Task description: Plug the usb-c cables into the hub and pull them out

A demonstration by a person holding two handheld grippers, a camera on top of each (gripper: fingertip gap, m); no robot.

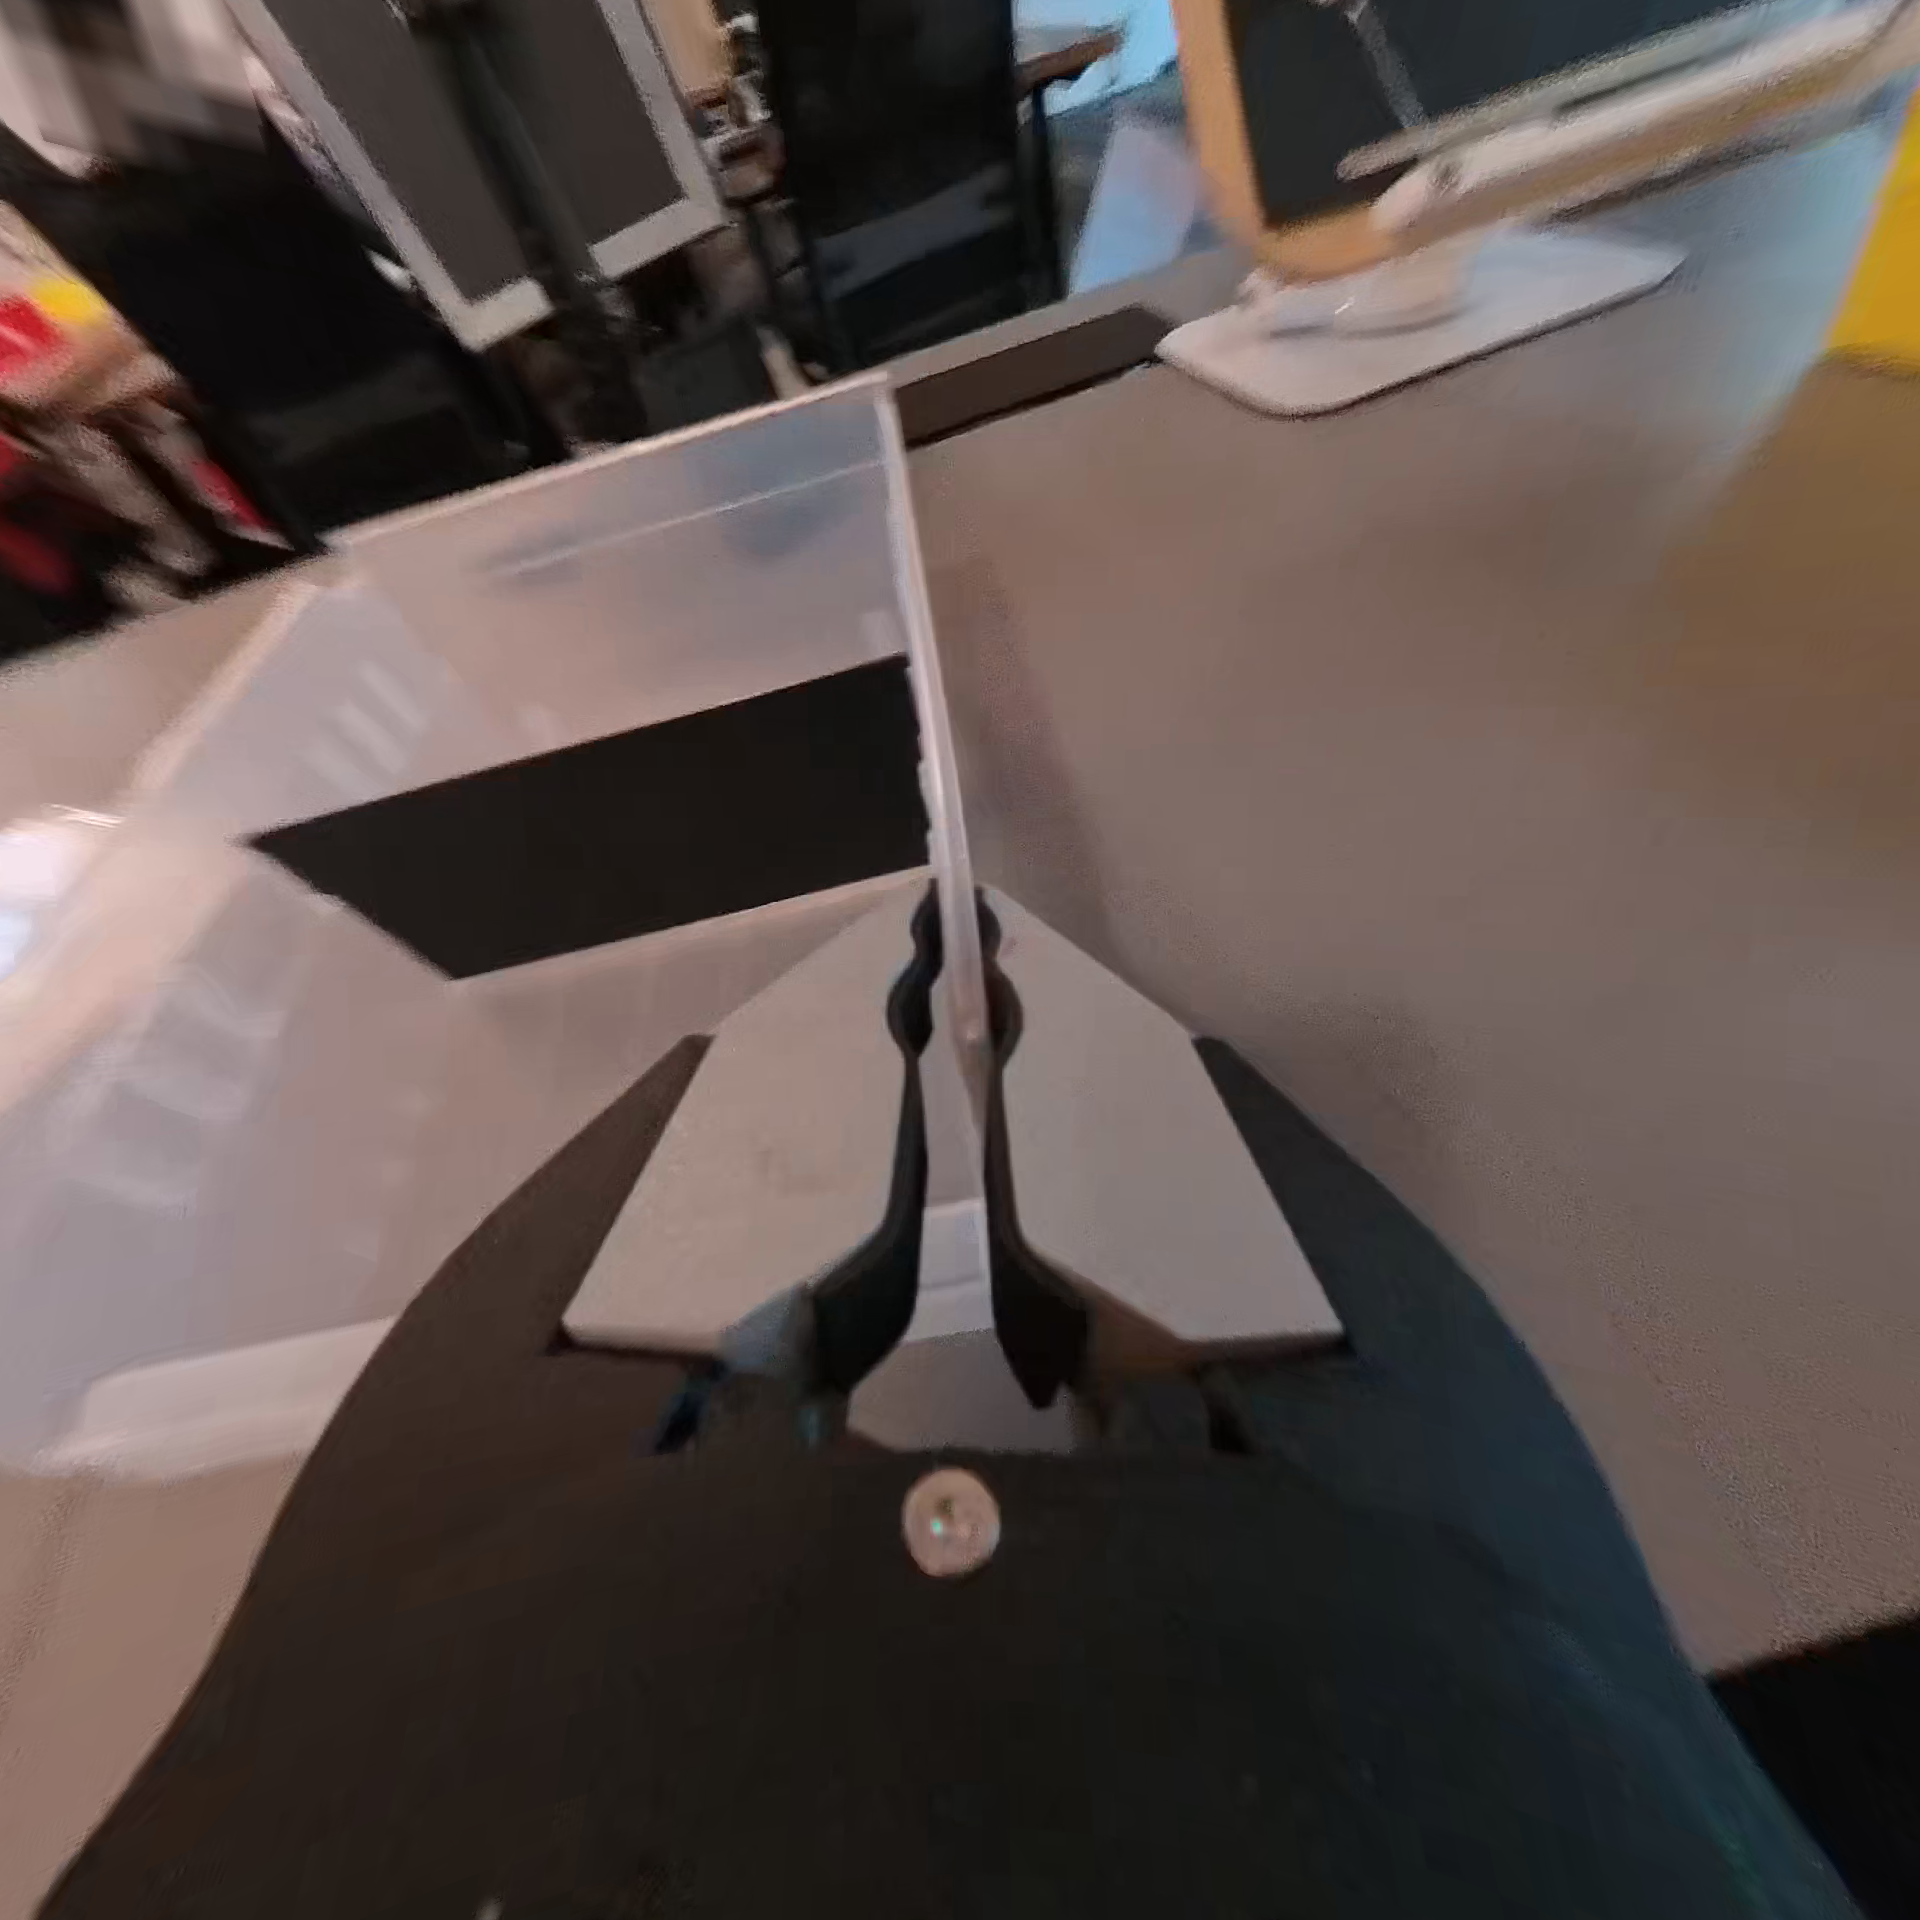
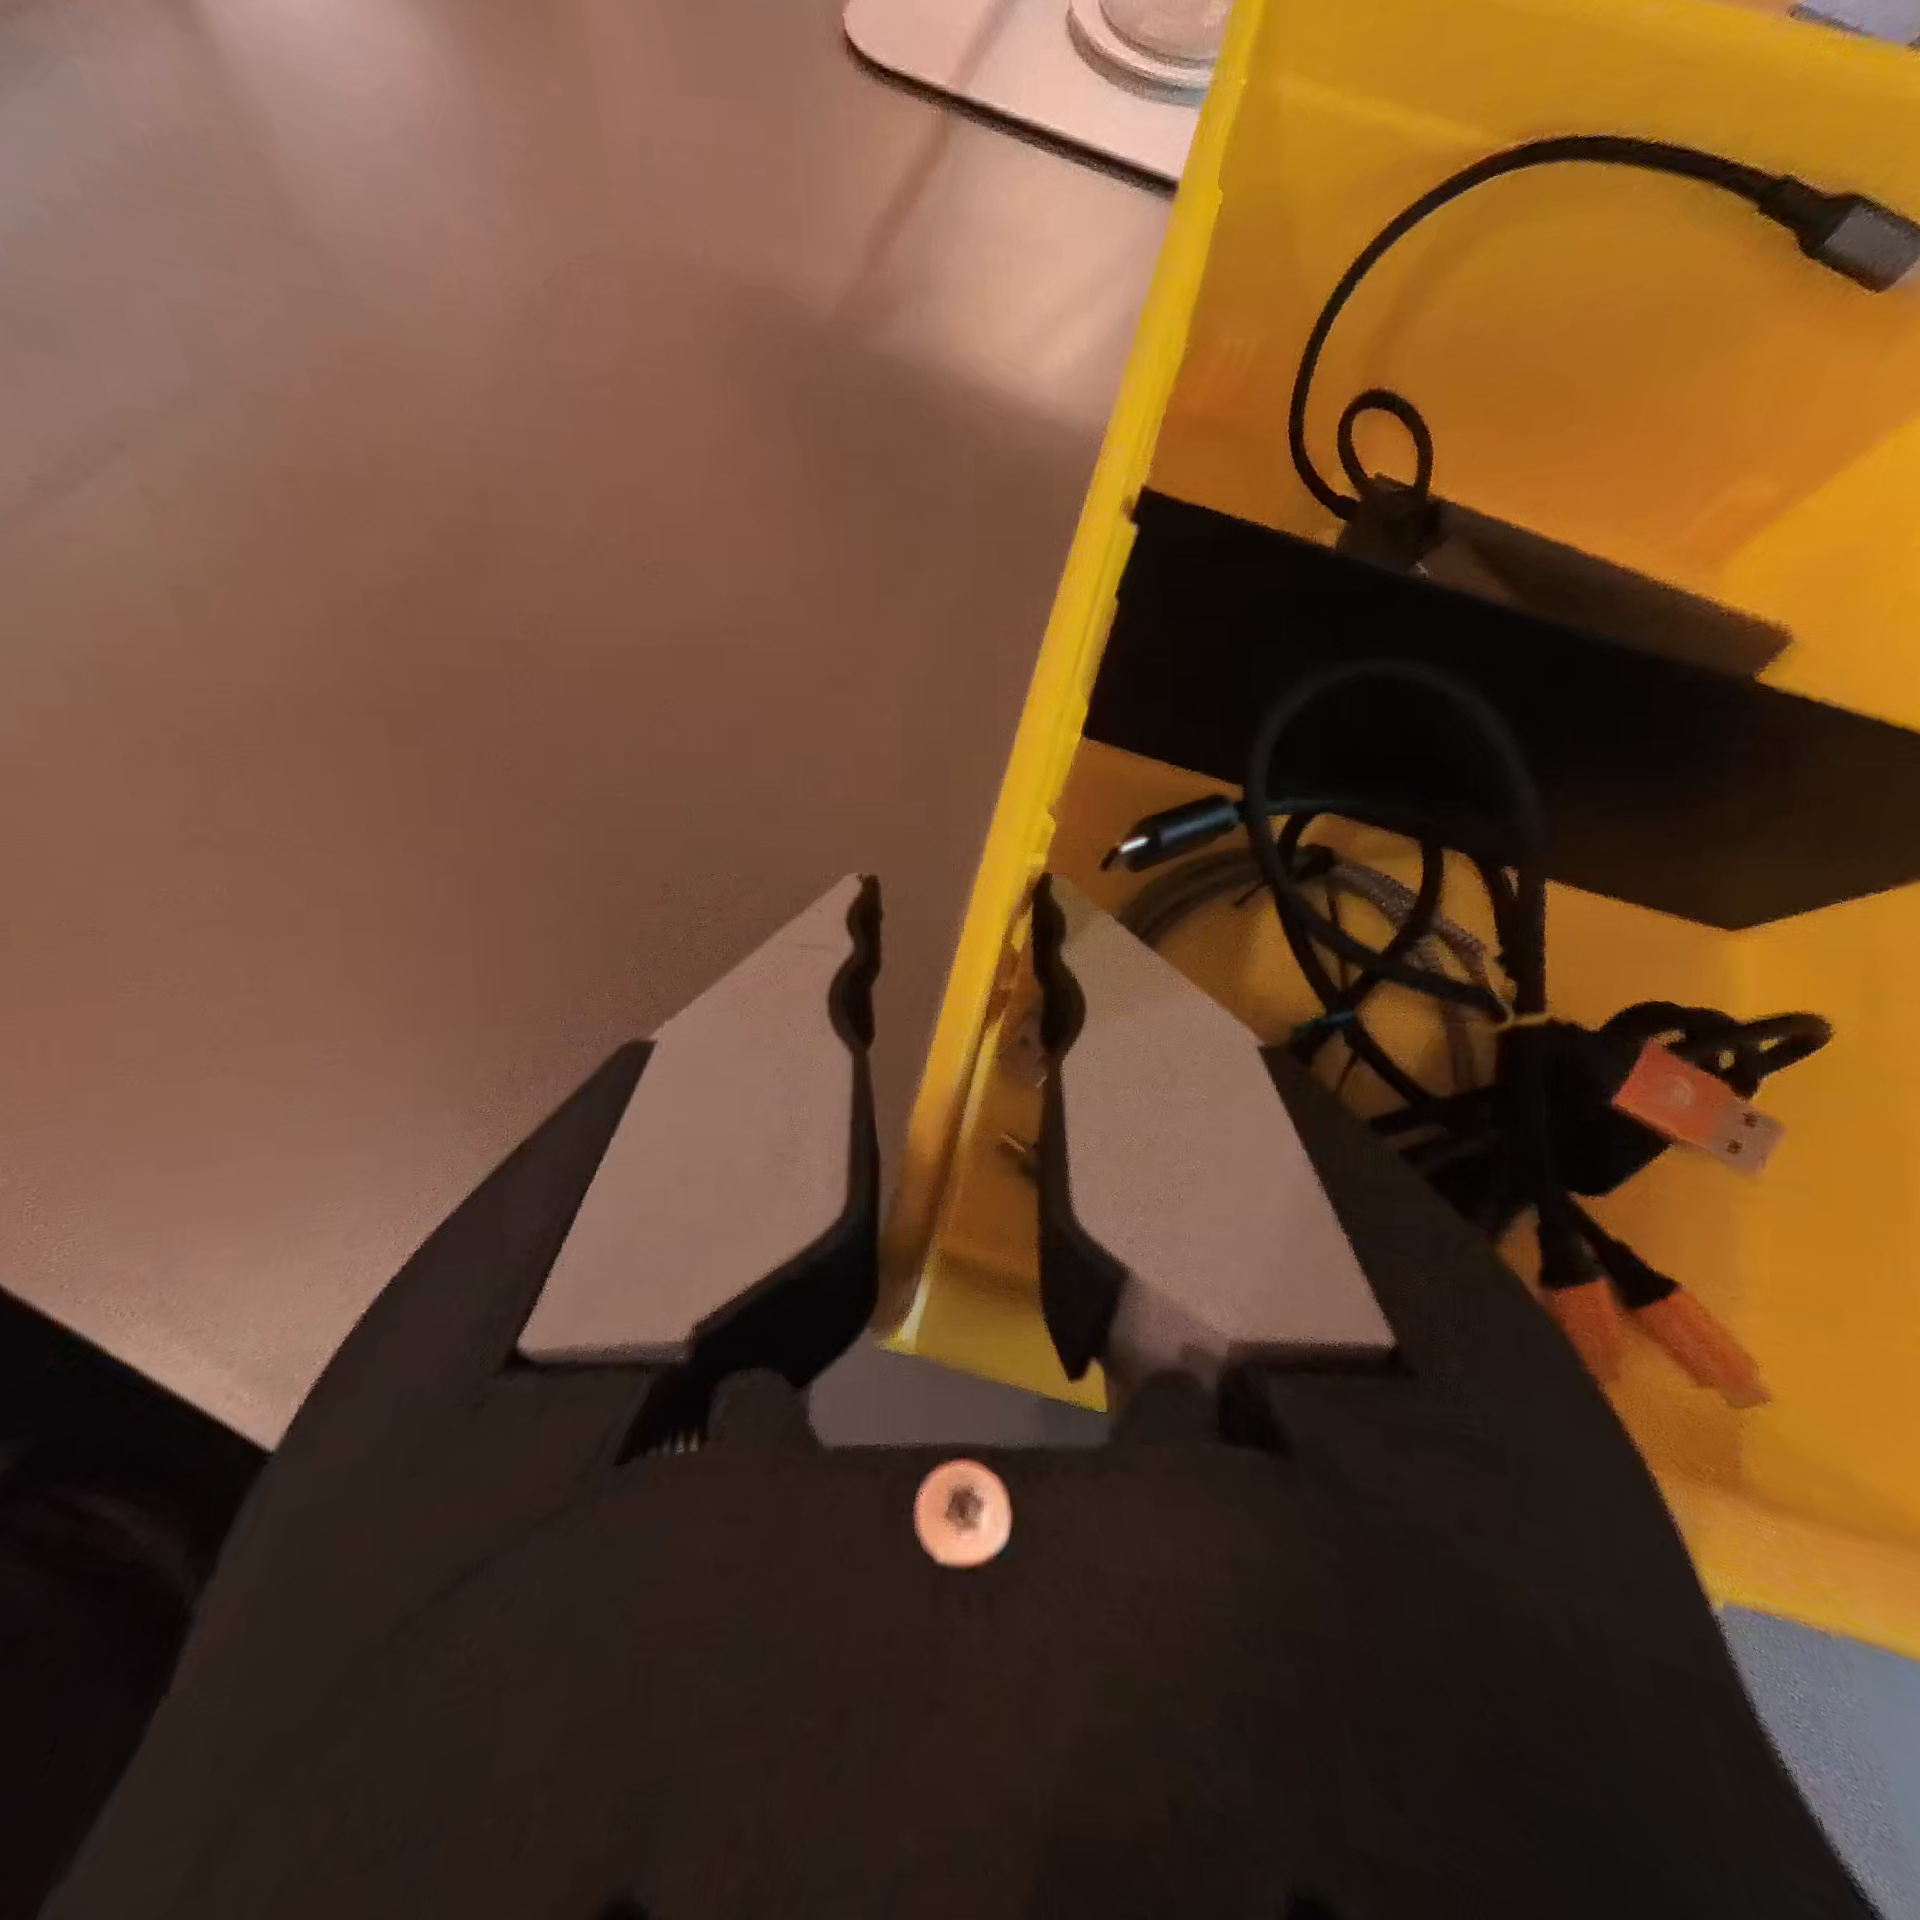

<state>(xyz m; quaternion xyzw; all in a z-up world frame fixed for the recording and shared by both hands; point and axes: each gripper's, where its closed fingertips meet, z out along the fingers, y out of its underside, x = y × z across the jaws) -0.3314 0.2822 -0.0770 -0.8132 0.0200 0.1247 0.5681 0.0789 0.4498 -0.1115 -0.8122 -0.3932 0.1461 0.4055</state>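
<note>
In the left wrist view my left gripper (image 1: 958,925) is shut on the upright side wall of a clear plastic box (image 1: 623,582) that stands on the grey table (image 1: 1403,831). In the right wrist view my right gripper (image 2: 956,904) is open, one finger on each side of the left wall of a yellow box (image 2: 1153,436). Inside it a dark grey hub (image 2: 1558,592) with a looped black lead lies beyond a black divider (image 2: 1662,790). On the near side lie tangled black cables (image 2: 1351,883), a grey USB-C plug (image 2: 1174,831) and an orange cable (image 2: 1683,1101).
A white monitor stand base (image 1: 1434,312) sits at the table's far right and shows at the top of the right wrist view (image 2: 1018,94). A black strip (image 1: 623,810) shows through the clear box. Chairs and dark partitions stand beyond the table's far edge.
</note>
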